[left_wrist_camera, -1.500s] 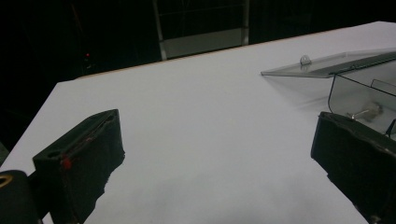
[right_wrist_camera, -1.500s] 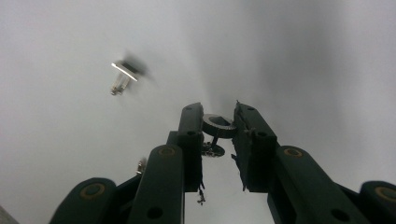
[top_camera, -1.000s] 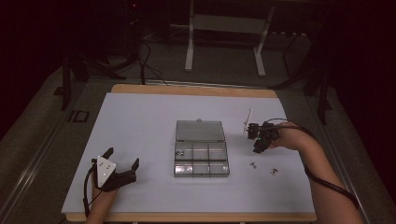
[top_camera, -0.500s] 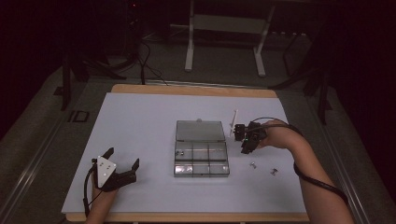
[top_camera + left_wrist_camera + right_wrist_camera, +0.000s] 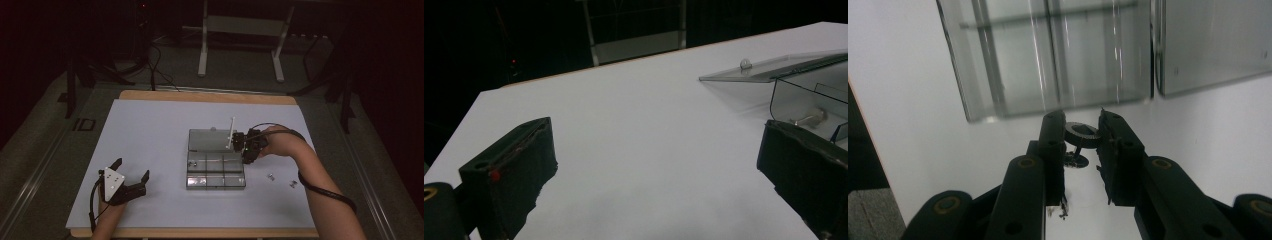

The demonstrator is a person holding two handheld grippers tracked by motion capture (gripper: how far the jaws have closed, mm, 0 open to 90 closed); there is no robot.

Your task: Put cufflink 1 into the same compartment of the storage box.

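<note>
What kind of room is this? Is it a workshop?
Probably a lab or studio set up for recording, rather than a home. A white-topped table stands in a dark room, with loose cables on the floor and metal stand legs behind it.

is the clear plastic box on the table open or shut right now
Open. The organizer box has its lid folded back flat on the table, leaving the compartments uncovered.

overhead view, two close jaw-level views
</note>
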